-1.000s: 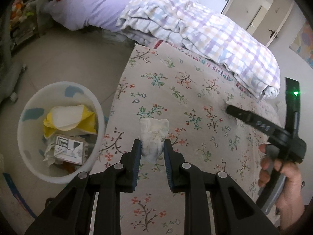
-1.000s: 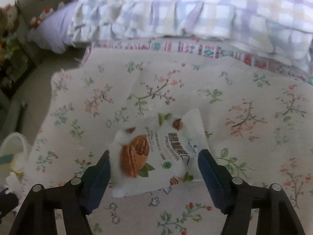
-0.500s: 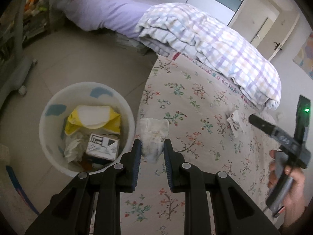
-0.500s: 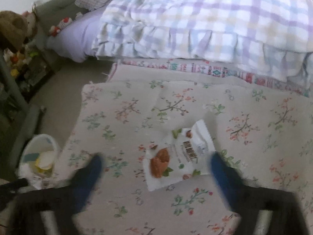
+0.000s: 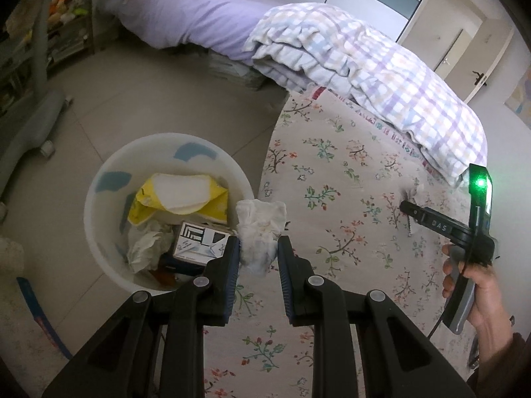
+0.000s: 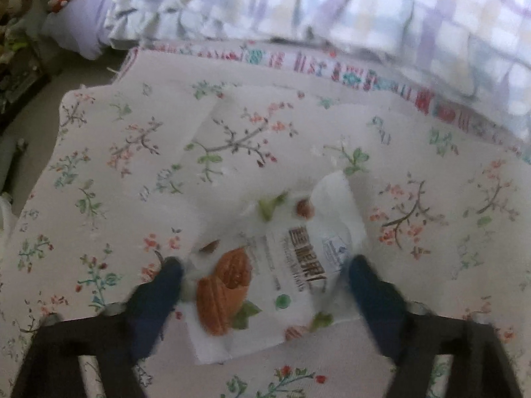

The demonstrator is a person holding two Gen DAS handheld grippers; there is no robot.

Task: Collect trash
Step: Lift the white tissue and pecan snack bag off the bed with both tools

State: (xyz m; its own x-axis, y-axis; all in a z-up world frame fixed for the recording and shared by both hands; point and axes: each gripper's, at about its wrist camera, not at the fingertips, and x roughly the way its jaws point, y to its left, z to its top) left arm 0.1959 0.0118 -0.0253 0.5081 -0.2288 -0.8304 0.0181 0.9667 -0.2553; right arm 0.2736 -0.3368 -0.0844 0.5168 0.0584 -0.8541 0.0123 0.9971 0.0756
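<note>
- A crumpled white tissue [image 5: 260, 232] is pinched between the closed jaws of the left gripper [image 5: 258, 258], at the edge of the floral bedcover [image 5: 348, 172] beside the white bin [image 5: 99, 229] of trash.
- A nut snack wrapper [image 6: 265, 282] lies flat on the bedcover between the right gripper's [image 6: 262, 298] spread jaws, which have just been closing; the pads look clear of it.
- A checked quilt [image 5: 381, 76] is heaped behind.

Crumpled paper tissue [image 5: 260, 232], glossy plastic snack wrapper [image 6: 275, 278], matt floral cloth sheet [image 5: 348, 172].
</note>
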